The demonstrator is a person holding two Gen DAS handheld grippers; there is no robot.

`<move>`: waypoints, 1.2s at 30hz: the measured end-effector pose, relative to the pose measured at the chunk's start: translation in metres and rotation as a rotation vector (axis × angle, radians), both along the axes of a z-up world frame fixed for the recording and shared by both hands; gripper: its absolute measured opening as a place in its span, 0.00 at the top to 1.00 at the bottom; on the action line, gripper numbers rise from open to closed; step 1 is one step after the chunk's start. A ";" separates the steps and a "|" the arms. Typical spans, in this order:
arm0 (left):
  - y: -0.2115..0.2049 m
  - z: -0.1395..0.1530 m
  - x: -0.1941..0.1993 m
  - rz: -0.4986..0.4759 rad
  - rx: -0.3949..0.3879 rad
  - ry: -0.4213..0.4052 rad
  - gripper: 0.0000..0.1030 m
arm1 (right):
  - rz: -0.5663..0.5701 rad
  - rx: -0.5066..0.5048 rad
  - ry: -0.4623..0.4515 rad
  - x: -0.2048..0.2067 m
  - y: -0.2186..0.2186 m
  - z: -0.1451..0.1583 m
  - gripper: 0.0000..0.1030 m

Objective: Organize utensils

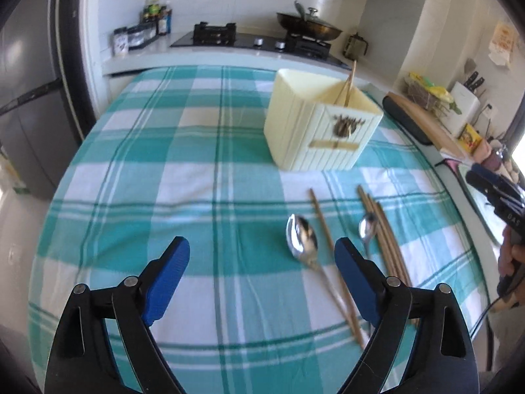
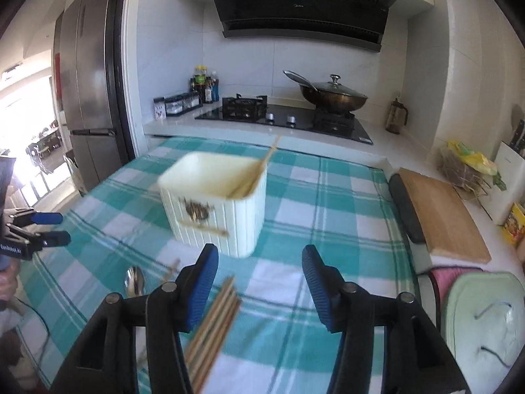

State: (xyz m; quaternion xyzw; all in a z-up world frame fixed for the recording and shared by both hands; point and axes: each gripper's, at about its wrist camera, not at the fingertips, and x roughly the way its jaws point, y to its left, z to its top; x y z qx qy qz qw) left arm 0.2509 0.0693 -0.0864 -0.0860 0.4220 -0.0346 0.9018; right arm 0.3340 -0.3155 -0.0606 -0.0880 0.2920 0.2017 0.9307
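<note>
A cream utensil holder (image 1: 320, 124) stands on the teal checked tablecloth (image 1: 164, 170) with chopsticks (image 1: 347, 85) leaning in it; it also shows in the right wrist view (image 2: 216, 203). In the left wrist view a large spoon (image 1: 302, 239), a single chopstick (image 1: 323, 223), a small spoon (image 1: 367, 228) and a bundle of chopsticks (image 1: 387, 236) lie on the cloth. My left gripper (image 1: 262, 252) is open and empty, just left of the large spoon. My right gripper (image 2: 261, 262) is open and empty above the chopstick bundle (image 2: 213, 321), near the holder.
A stove (image 2: 288, 116) with a lidded wok (image 2: 333, 95) and condiment bottles (image 2: 203, 85) sit on the counter behind. A wooden cutting board (image 2: 439, 210) and a knife block (image 2: 512, 170) lie to the right. A fridge (image 2: 88, 72) stands at the left.
</note>
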 end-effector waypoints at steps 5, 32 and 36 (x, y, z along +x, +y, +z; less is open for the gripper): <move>-0.012 -0.042 -0.028 0.074 0.037 -0.006 0.12 | -0.123 -0.048 0.041 -0.056 -0.031 -0.071 0.47; -0.025 -0.093 -0.031 0.090 0.144 0.069 0.07 | -0.244 -0.003 0.194 -0.073 -0.049 -0.143 0.47; -0.026 -0.093 -0.031 0.090 0.147 0.071 0.06 | -0.243 -0.018 0.189 -0.074 -0.046 -0.143 0.47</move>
